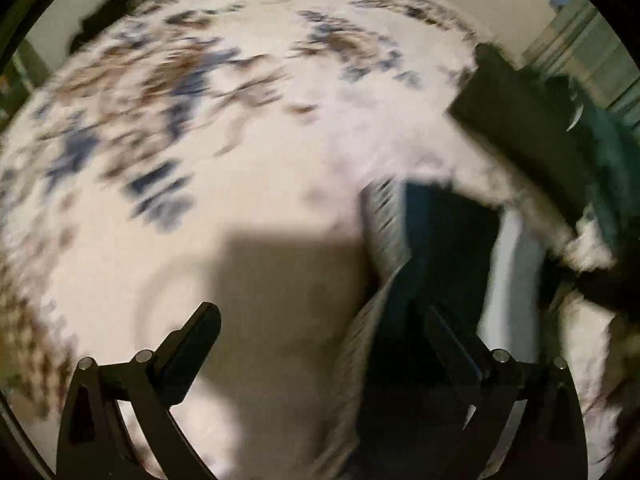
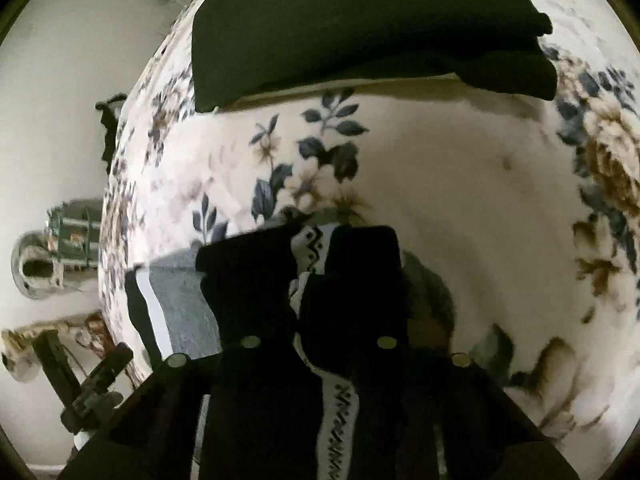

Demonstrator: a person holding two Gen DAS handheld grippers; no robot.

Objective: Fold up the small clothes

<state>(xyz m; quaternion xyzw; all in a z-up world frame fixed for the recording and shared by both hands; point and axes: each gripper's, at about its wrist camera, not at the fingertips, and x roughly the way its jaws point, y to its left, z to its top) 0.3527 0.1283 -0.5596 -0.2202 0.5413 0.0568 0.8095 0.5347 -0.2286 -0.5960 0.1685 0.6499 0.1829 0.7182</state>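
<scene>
A small garment with dark, white and grey stripes and a zigzag band lies on a floral blanket. My right gripper is shut on the garment's patterned edge, the cloth pinched between its fingers. In the blurred left wrist view the same garment hangs at the right, with its ribbed edge showing. My left gripper is open and empty over the blanket; its right finger is against the dark cloth.
A folded dark garment lies on the blanket beyond my right gripper; it also shows at the right of the left wrist view. The bed edge runs down the left of the right wrist view, with floor and a rack beyond.
</scene>
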